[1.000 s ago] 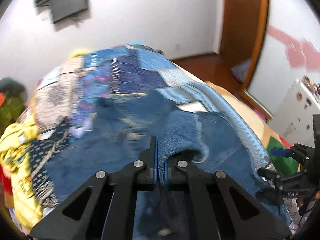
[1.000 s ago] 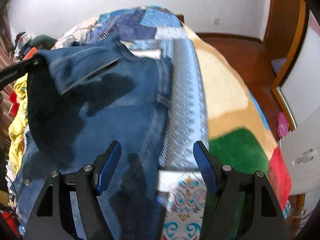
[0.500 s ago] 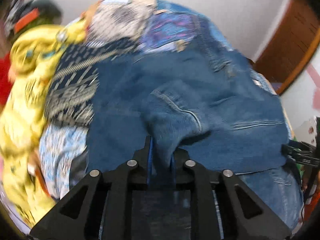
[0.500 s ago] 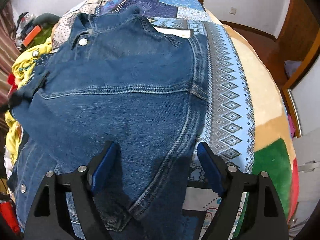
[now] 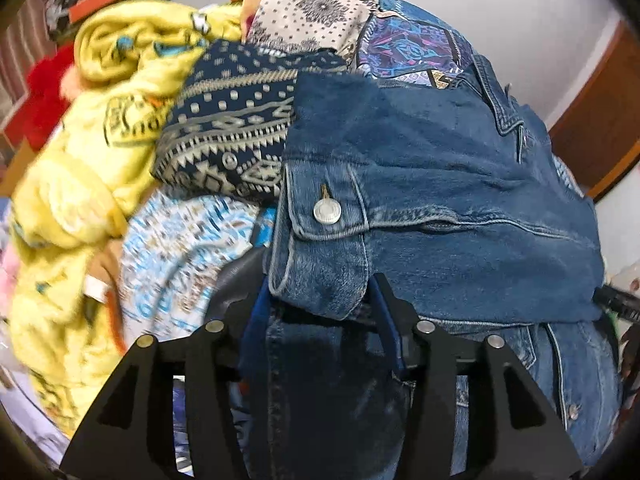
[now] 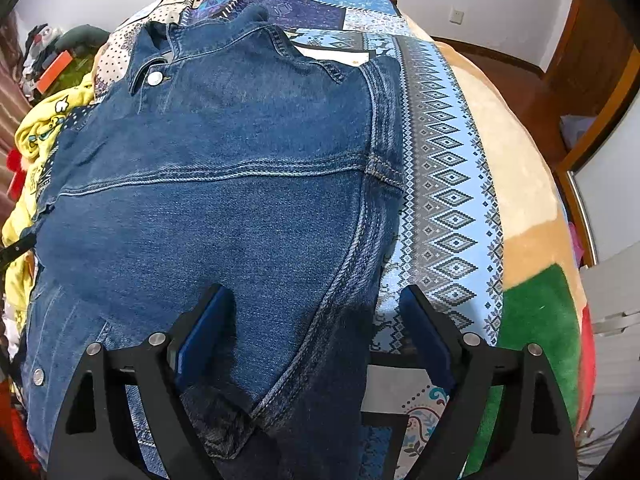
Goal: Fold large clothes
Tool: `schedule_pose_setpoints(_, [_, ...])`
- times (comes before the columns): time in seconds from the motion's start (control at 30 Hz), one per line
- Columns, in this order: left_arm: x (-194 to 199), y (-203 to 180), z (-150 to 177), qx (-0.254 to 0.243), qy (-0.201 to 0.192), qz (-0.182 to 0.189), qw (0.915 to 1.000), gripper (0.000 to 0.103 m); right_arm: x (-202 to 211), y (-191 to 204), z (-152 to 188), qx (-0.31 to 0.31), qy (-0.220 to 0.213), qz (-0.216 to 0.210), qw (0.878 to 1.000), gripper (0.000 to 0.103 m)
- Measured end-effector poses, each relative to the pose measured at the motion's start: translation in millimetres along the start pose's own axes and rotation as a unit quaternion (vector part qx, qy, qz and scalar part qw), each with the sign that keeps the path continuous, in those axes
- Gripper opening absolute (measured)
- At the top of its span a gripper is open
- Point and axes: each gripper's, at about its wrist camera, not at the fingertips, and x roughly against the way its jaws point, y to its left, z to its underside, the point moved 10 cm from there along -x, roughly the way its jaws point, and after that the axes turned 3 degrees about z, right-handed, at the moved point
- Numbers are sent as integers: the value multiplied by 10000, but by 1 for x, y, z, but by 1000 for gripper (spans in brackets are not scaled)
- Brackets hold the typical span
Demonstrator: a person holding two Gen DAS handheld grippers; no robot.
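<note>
A blue denim jacket [image 6: 240, 200] lies back-up on the bed, its collar [image 6: 224, 40] at the far end. In the left wrist view one sleeve is folded across the jacket [image 5: 460, 200]. The sleeve's buttoned cuff [image 5: 324, 248] rests between the jaws of my left gripper [image 5: 320, 292]. Those jaws are opening and the blue pads [image 5: 258, 312] stand just off the cuff's sides. My right gripper [image 6: 313, 296] hangs over the jacket's lower right part, near its side seam. Its jaws are wide and still opening, with denim below them and nothing gripped.
A yellow garment [image 5: 80, 160] and a navy patterned cloth [image 5: 232, 140] are piled left of the jacket. The patchwork bedspread [image 6: 448, 200] runs along the jacket's right side, then a beige and green blanket [image 6: 532, 220]. A wooden door frame [image 6: 592, 60] stands at the far right.
My left gripper swung over and down with the sleeve, laid it across the jacket, and its jaws came apart off the cuff. My right gripper's jaws widened over the jacket.
</note>
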Motion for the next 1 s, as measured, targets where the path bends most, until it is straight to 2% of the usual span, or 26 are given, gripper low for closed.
schedule_pose_setpoints(0.07, [12, -2, -12, -157, -121, -28, 9998, 54, 5, -1, -4, 15, -34, -17, 10000, 85])
schedule_pose_setpoints(0.13, [22, 1, -27, -164, -282, -6, 9995, 65, 11, -5, -11, 32, -147, -36, 9999, 85])
schedule_pose_setpoints(0.2, [31, 6, -45, -88, -477, 39, 9988, 67, 20, -7, -20, -18, -309, -98, 9995, 85])
schedule_pose_setpoints(0.3, [30, 14, -69, 31, -533, 17, 9986, 67, 30, -11, -37, -133, -519, -247, 9983, 85])
schedule_pose_setpoints(0.43, [10, 21, -89, 245, -363, 195, 9989, 67, 31, -20, -56, -253, -689, -282, 9969, 85])
schedule_pose_setpoints(0.67, [-49, 24, -117, 548, 5, 363, 9978, 67, 5, -30, -81, -464, -602, -277, 9967, 85])
schedule_pose_setpoints(0.83, [-81, 12, -133, 293, 117, 538, 9981, 67, -9, -40, -94, -631, -543, -337, 9960, 85])
schedule_pose_setpoints(0.93, [-102, 7, -138, 263, 288, 654, 9971, 67, -21, -45, -104, -739, -536, -371, 9951, 76])
schedule_pose_setpoints(1.0, [-115, 5, -138, 339, 434, 755, 9956, 66, -30, -46, -107, -785, -467, -365, 9951, 58])
